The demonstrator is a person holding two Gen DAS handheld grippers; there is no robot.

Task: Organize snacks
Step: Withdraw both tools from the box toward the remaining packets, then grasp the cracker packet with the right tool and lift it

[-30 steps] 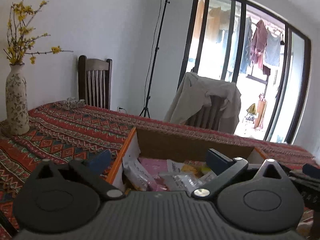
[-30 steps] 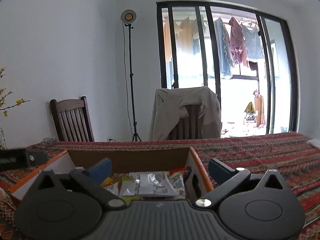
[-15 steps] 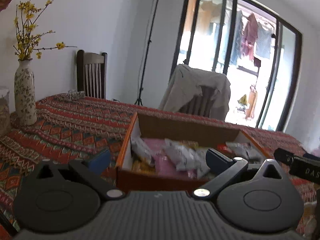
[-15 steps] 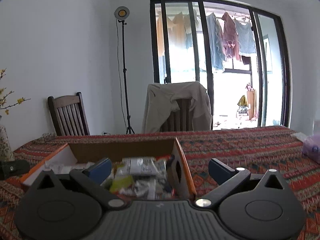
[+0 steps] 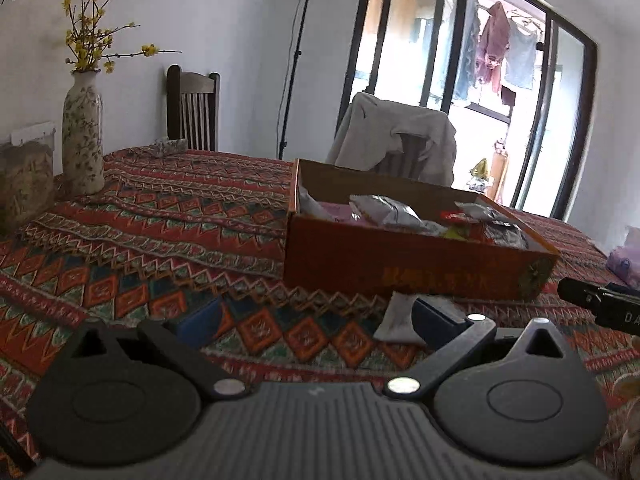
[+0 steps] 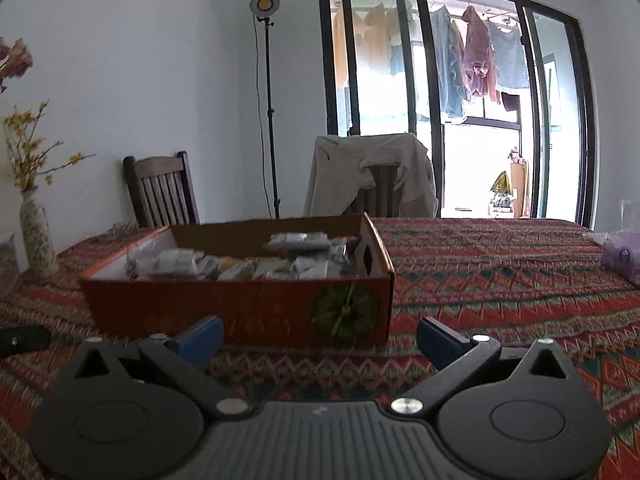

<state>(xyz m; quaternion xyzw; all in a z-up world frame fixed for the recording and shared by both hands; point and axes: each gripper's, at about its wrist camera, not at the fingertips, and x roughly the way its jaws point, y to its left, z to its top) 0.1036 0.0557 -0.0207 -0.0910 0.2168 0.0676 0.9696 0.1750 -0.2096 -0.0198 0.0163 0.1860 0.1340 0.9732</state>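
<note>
An orange cardboard box (image 6: 240, 312) is seen on the patterned tablecloth (image 6: 500, 280), open-topped, with a green flower print at its front corner and crammed with crinkled snack packets (image 6: 280, 264) in silver, white, yellow and pink. A flat grey packet (image 5: 394, 318) is left on the cloth just in front of the box. The left gripper (image 5: 316, 320) and right gripper (image 6: 320, 334) are both spread wide, with nothing held.
</note>
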